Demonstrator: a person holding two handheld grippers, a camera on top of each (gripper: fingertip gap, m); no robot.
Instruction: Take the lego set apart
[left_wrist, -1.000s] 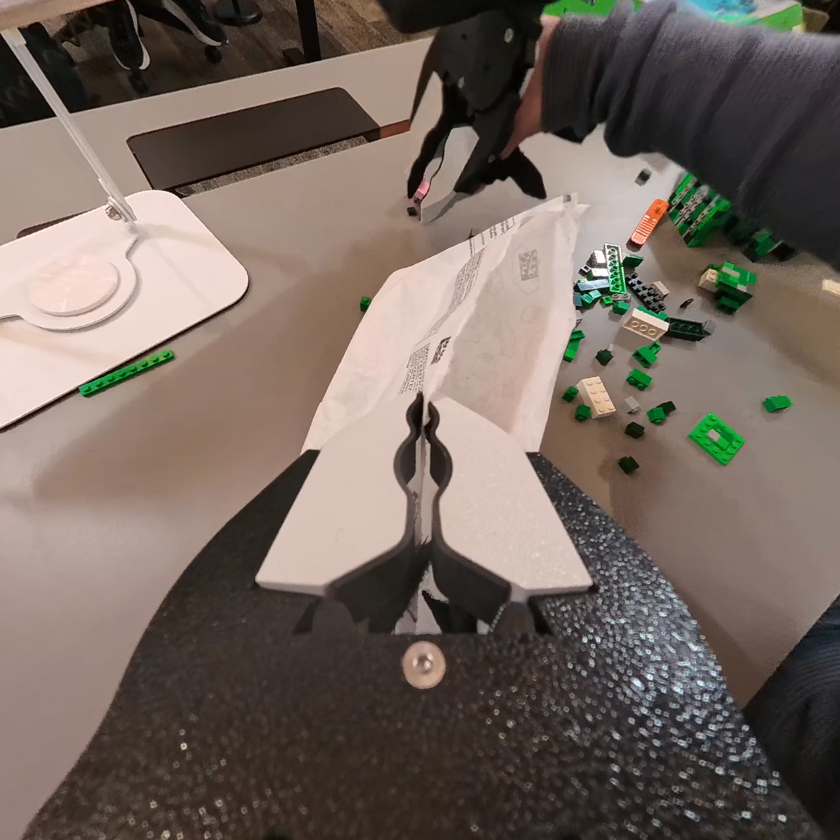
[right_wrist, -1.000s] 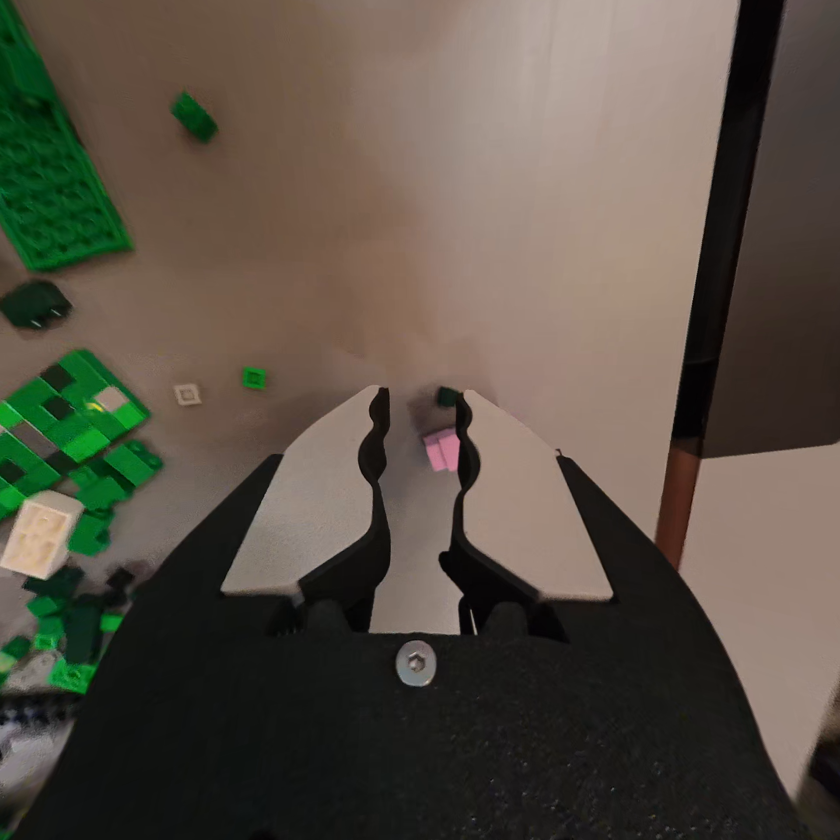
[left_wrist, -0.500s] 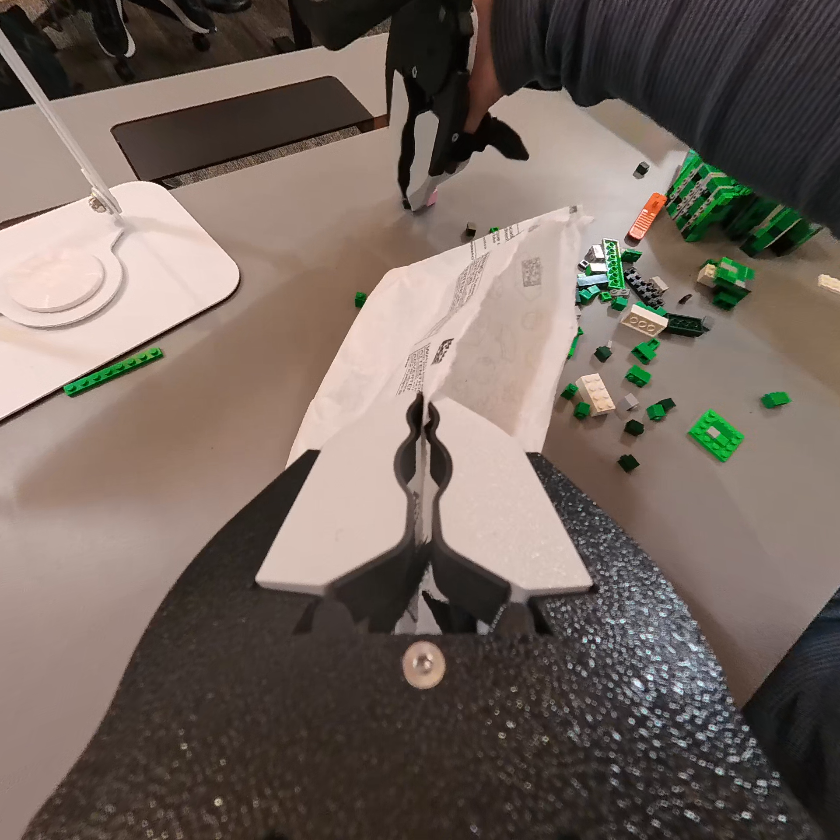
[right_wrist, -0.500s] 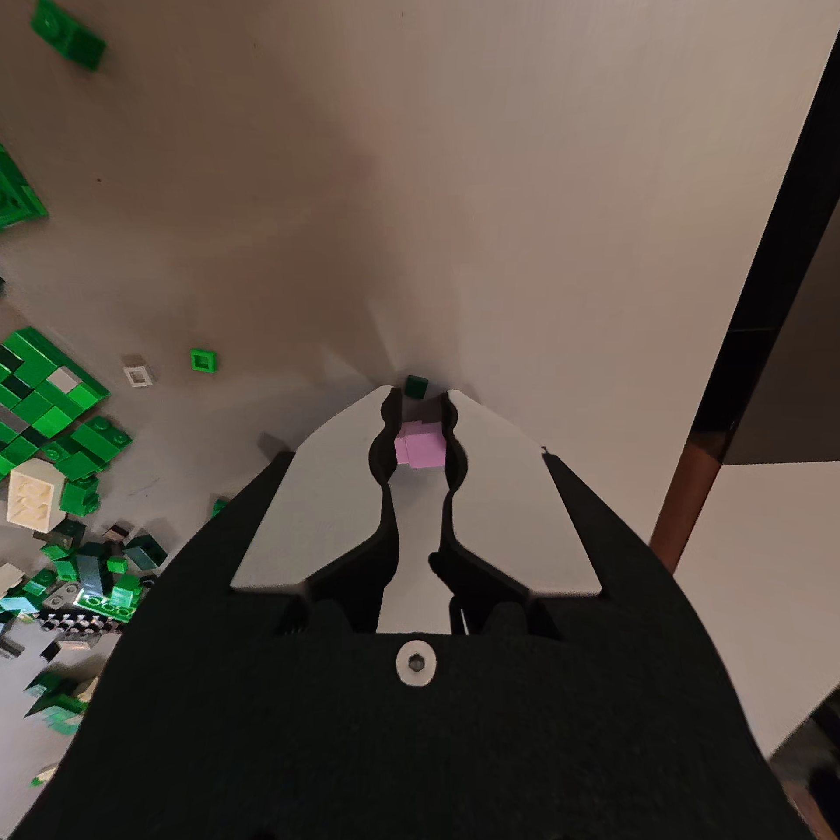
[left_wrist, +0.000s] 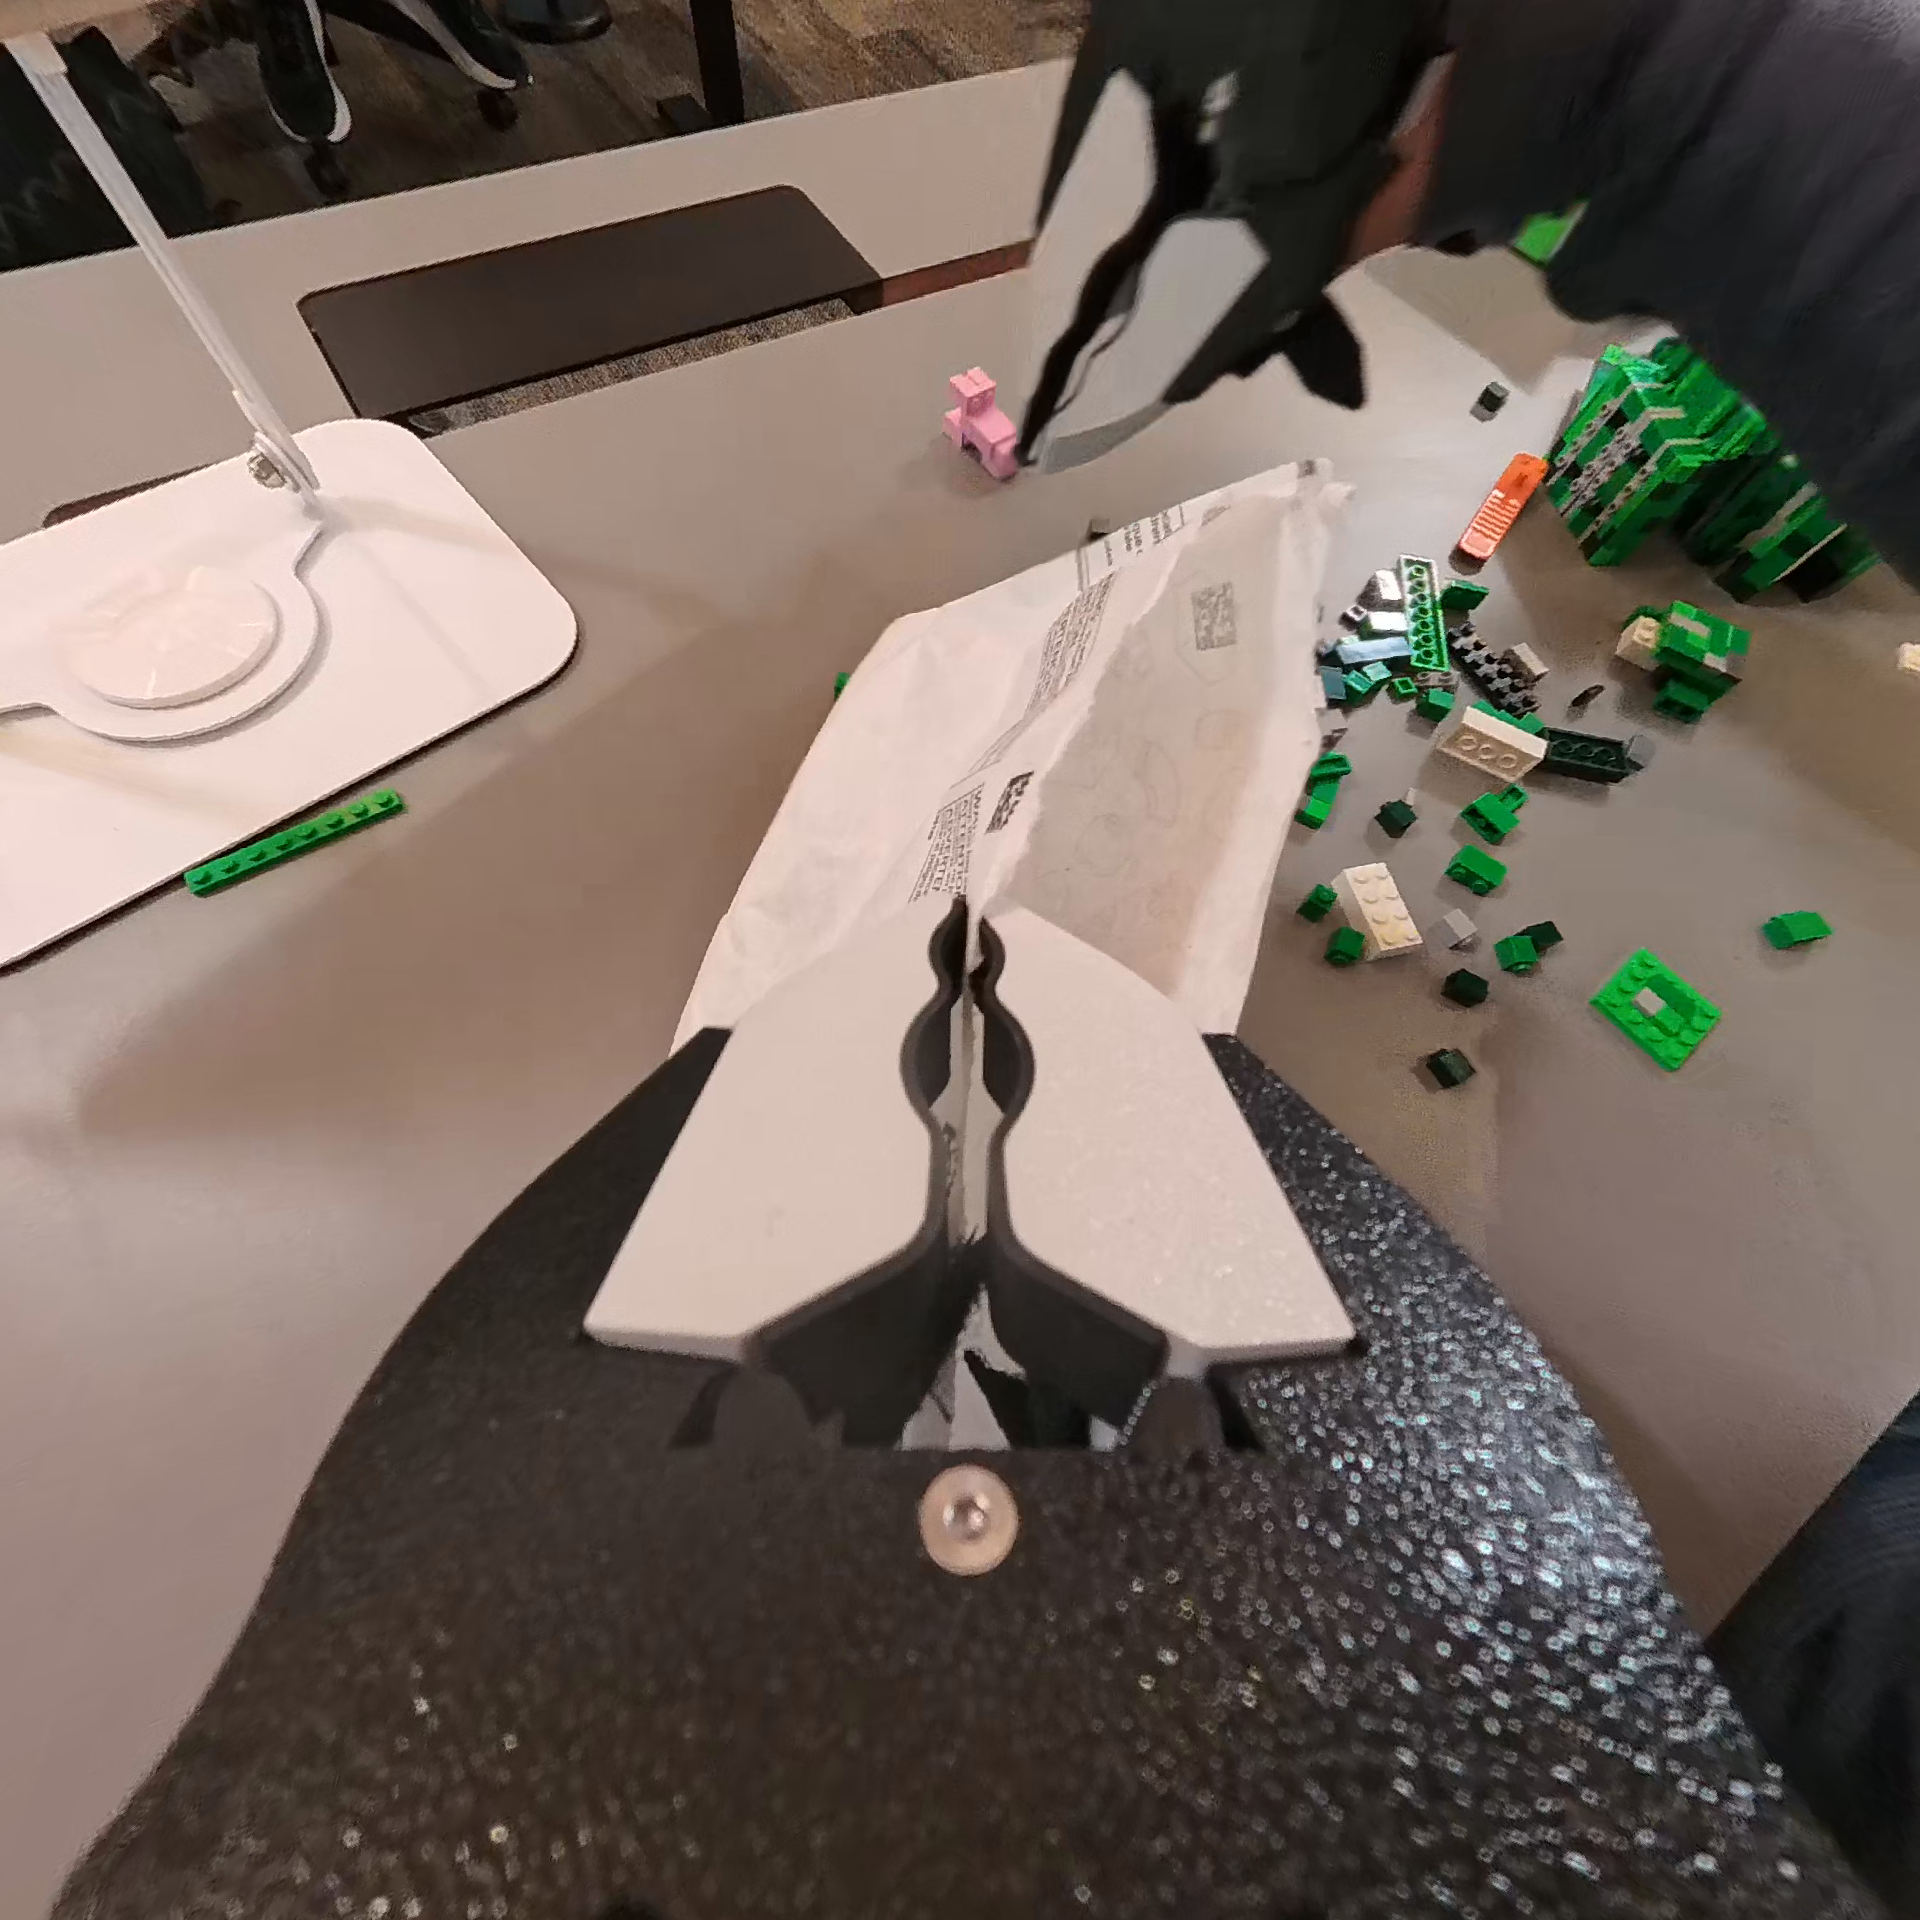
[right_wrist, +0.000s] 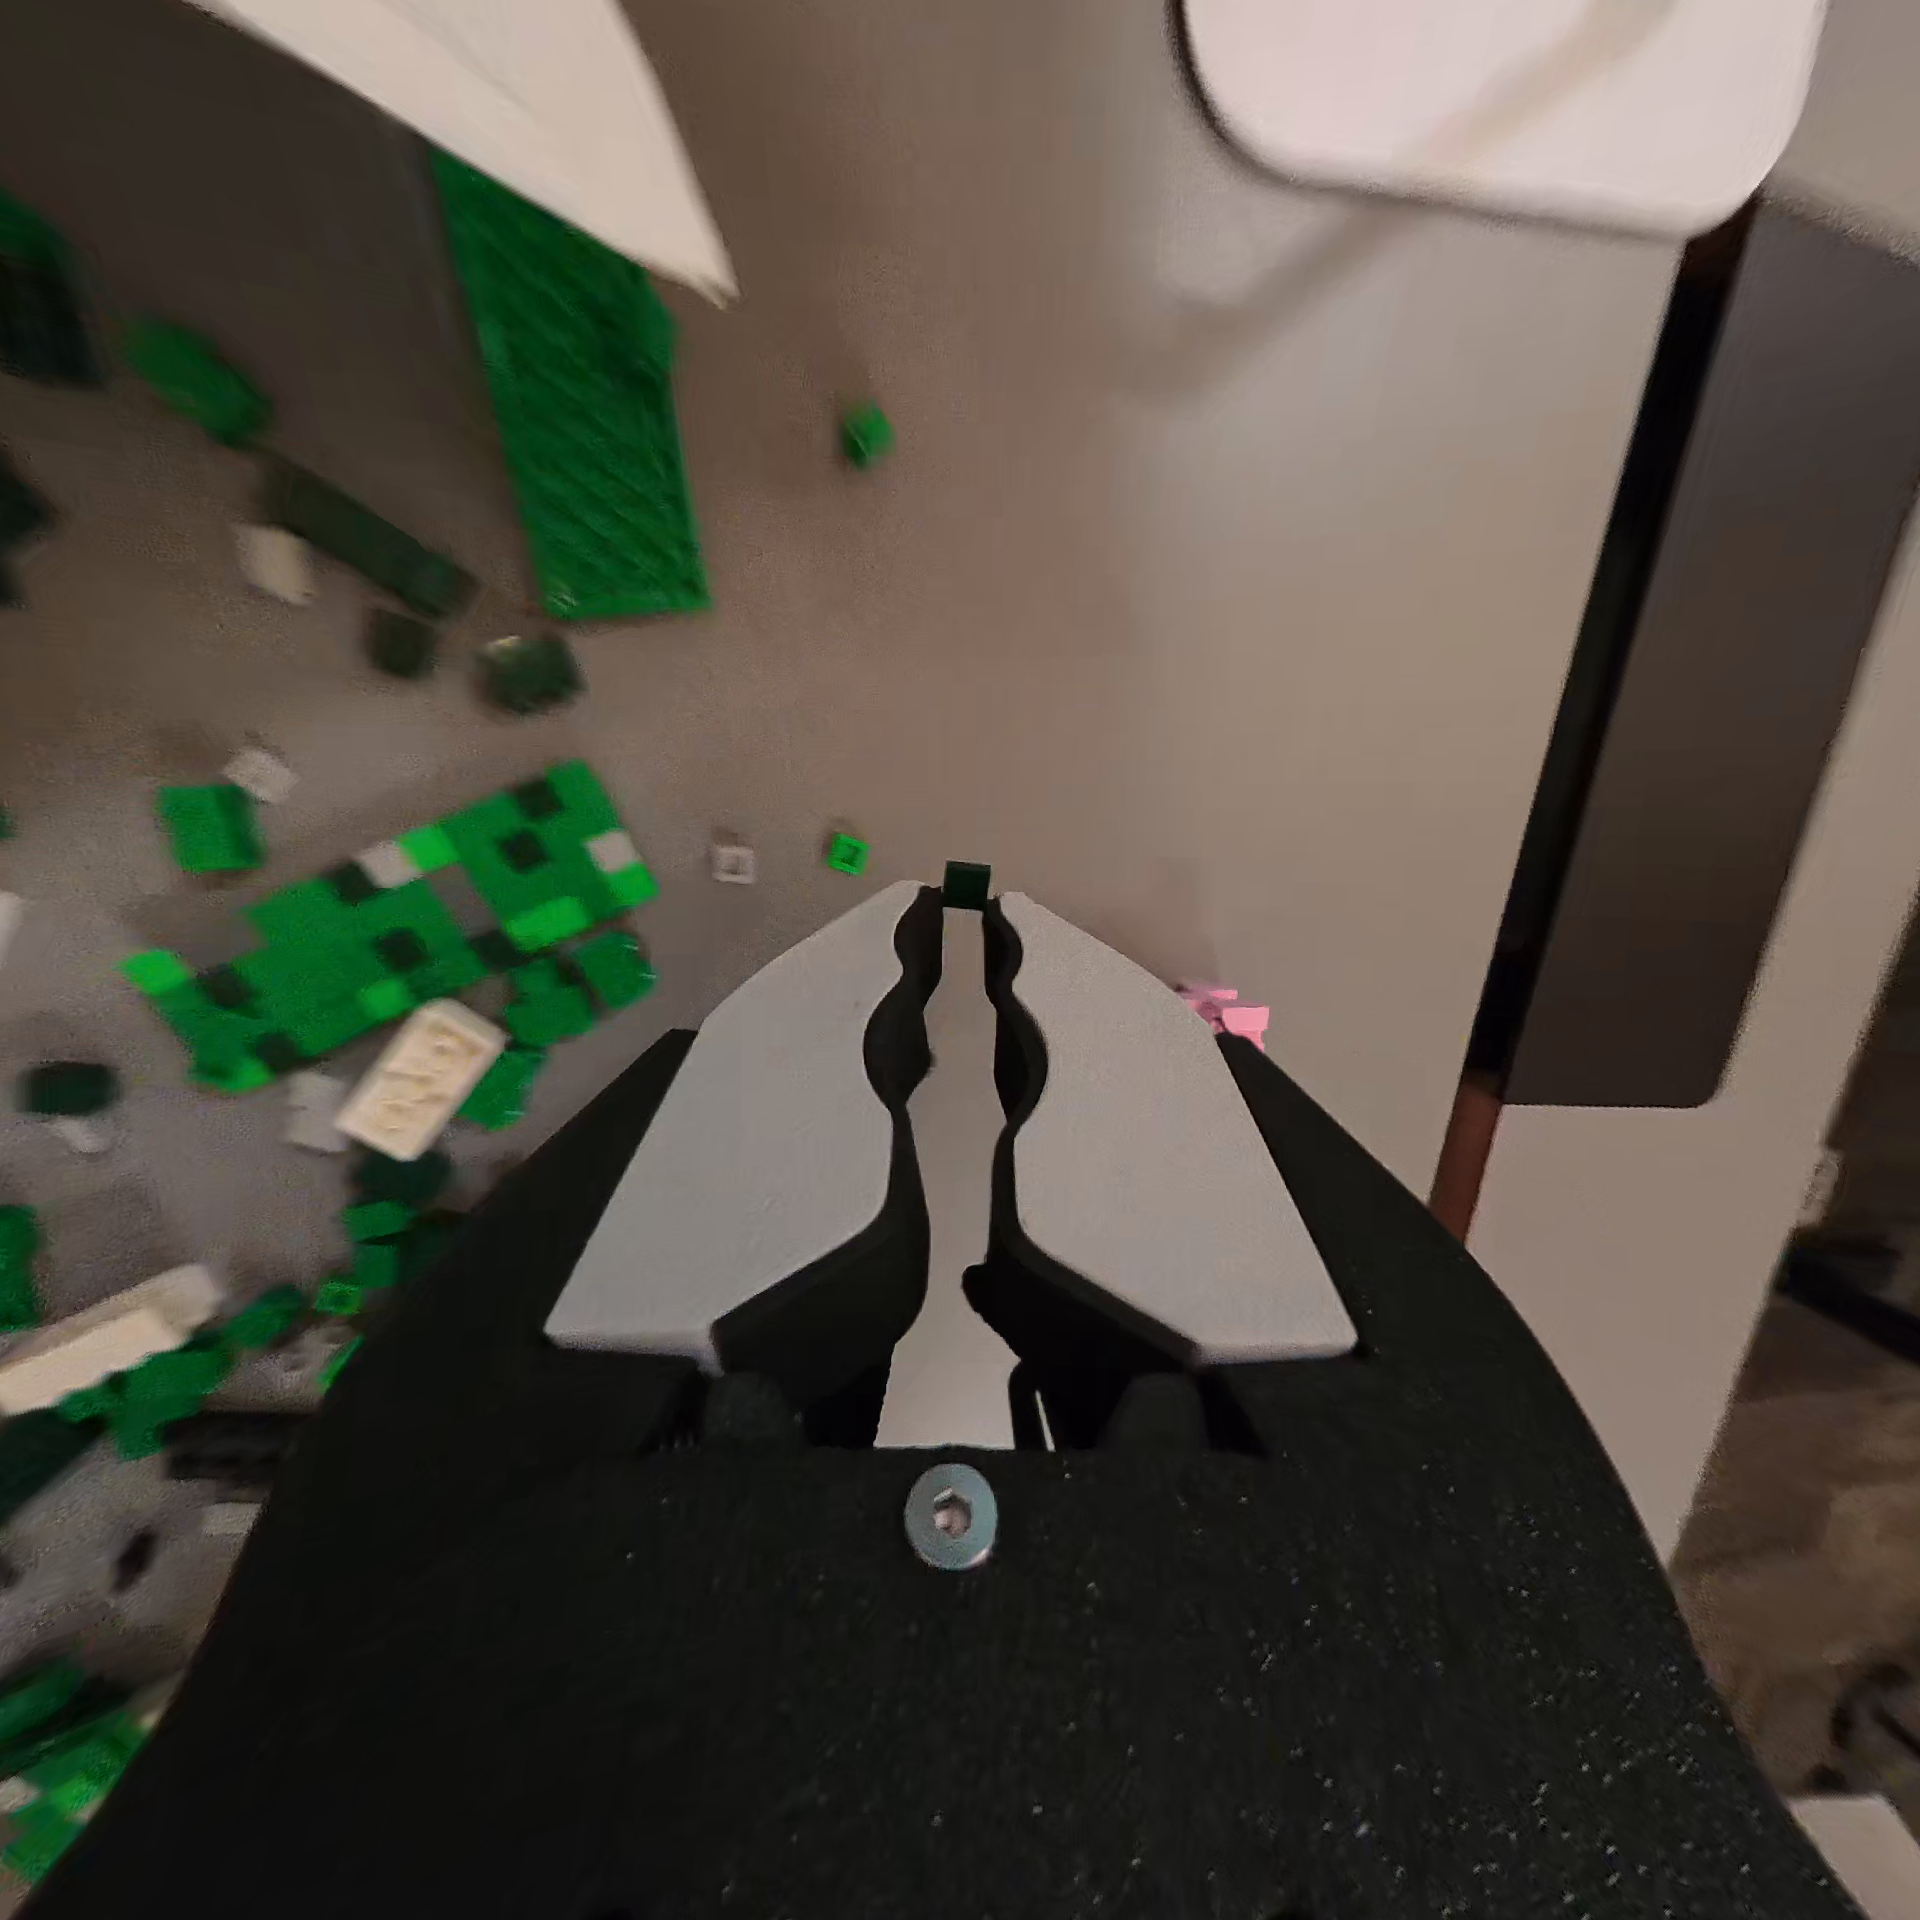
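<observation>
My left gripper (left_wrist: 971, 925) is shut on the near end of a white paper bag (left_wrist: 1122, 748) that lies on the grey table. My right gripper (right_wrist: 966, 914) is shut on a small dark green brick (right_wrist: 966, 883) at its tips. It also shows in the left wrist view (left_wrist: 1034, 457), just above the table. A small pink lego figure (left_wrist: 982, 421) stands on the table right beside those tips, and shows right of the fingers in the right wrist view (right_wrist: 1231, 1013). A green built block (left_wrist: 1662, 457) stands at the far right.
Several loose green, white and dark bricks (left_wrist: 1455, 831) lie right of the bag. An orange separator tool (left_wrist: 1496, 509), a long green plate (left_wrist: 296, 842) and a white lamp base (left_wrist: 260, 623) are on the table. A large green baseplate (right_wrist: 582, 447) and a dark panel (right_wrist: 1714, 675) show too. The tips of one gripper are about 20 centimetres away from the tips of the other. The long green plate (left_wrist: 296, 842) sits 25 centimetres or so from the ends of my left fingers.
My right gripper had the pink figure between its jaws; now the figure stands free on the table and the jaws are shut on the dark green brick. My left gripper stays on the bag.
</observation>
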